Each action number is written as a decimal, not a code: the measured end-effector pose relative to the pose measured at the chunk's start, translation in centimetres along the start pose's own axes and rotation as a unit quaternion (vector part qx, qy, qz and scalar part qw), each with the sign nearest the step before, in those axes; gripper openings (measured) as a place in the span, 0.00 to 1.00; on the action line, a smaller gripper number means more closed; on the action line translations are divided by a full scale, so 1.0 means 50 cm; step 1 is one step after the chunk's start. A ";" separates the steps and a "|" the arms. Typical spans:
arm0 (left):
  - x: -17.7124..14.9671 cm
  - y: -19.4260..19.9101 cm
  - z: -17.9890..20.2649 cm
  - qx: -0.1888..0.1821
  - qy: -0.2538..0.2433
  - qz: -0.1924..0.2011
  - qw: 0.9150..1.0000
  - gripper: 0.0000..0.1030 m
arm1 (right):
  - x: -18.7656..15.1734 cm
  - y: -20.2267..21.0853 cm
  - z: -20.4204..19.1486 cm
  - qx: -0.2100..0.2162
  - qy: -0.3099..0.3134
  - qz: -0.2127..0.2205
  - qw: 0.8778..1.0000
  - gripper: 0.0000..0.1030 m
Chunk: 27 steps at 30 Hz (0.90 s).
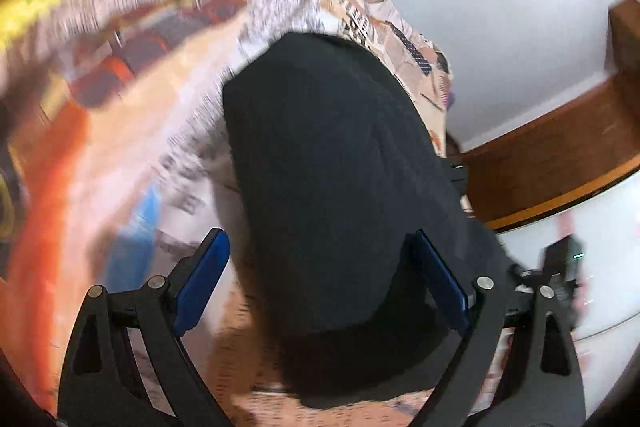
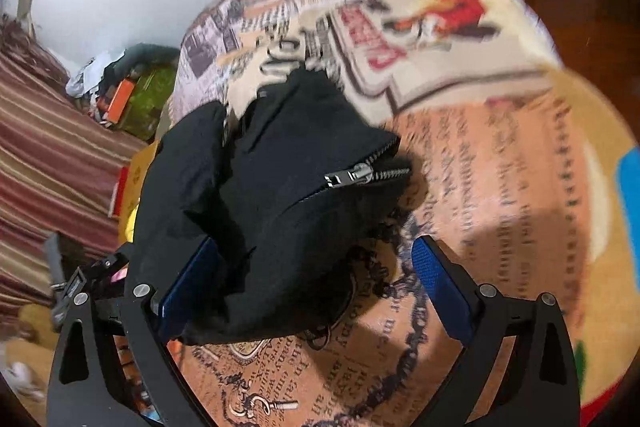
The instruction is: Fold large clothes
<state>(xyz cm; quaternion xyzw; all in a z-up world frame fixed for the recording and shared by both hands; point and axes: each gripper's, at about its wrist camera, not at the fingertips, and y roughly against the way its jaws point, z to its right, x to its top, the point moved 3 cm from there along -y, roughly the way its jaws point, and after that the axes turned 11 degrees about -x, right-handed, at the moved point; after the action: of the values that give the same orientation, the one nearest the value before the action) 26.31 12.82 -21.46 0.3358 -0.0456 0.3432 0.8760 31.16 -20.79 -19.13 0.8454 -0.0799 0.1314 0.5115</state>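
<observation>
Garment: we see a black jacket (image 2: 256,195) lying bunched on a bed covered with a newspaper-print bedspread (image 2: 500,187); in the left wrist view the same black jacket (image 1: 344,167) fills the middle of the picture as a smooth dark mound.
Zipper: in the right wrist view we make out a silver zipper (image 2: 360,173) with its pull lying across the top fold, teeth running toward the jacket's right-hand edge.
Left gripper: our left gripper (image 1: 324,283) has its jaws spread wide, the blue pads (image 1: 204,279) standing on either side of the jacket's near end; we see dark cloth between them, yet the left pad is clear of it, and the right pad is just at the cloth's edge.
Right gripper: our right gripper (image 2: 312,287) is also spread apart; its left pad (image 2: 188,283) lies against or just under the jacket's lower edge, while its right pad (image 2: 436,283) stands well apart from the cloth over bare bedspread. We cannot tell whether the left pad actually touches.
Bedspread: printed text, a chain motif and red and blue patches show around the jacket; much of it is blurred in the left wrist view.
Surroundings: a white wall (image 1: 500,27) and a brown wooden frame (image 1: 560,163) lie beyond the bed; a striped cloth (image 2: 52,147) and a cluttered corner sit to the left in the right wrist view.
</observation>
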 end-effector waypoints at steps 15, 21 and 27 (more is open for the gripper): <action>0.013 -0.081 -0.012 -0.043 0.073 -0.041 0.996 0.92 | 0.018 -0.069 -0.026 0.044 -0.025 -0.074 0.996 0.35; 0.049 -0.023 0.056 -0.021 -0.008 -0.038 0.999 0.83 | 0.031 -0.029 -0.071 0.061 -0.007 -0.064 0.996 0.14; 0.124 0.083 0.129 -0.017 -0.084 0.010 0.996 0.80 | 0.064 0.010 -0.178 0.082 0.036 -0.029 0.996 0.12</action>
<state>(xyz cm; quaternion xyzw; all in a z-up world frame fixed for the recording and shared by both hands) 29.39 14.61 -12.28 0.3485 -0.1282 0.3220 0.8709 32.83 -13.14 -13.78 0.8811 -0.0262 0.1527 0.4468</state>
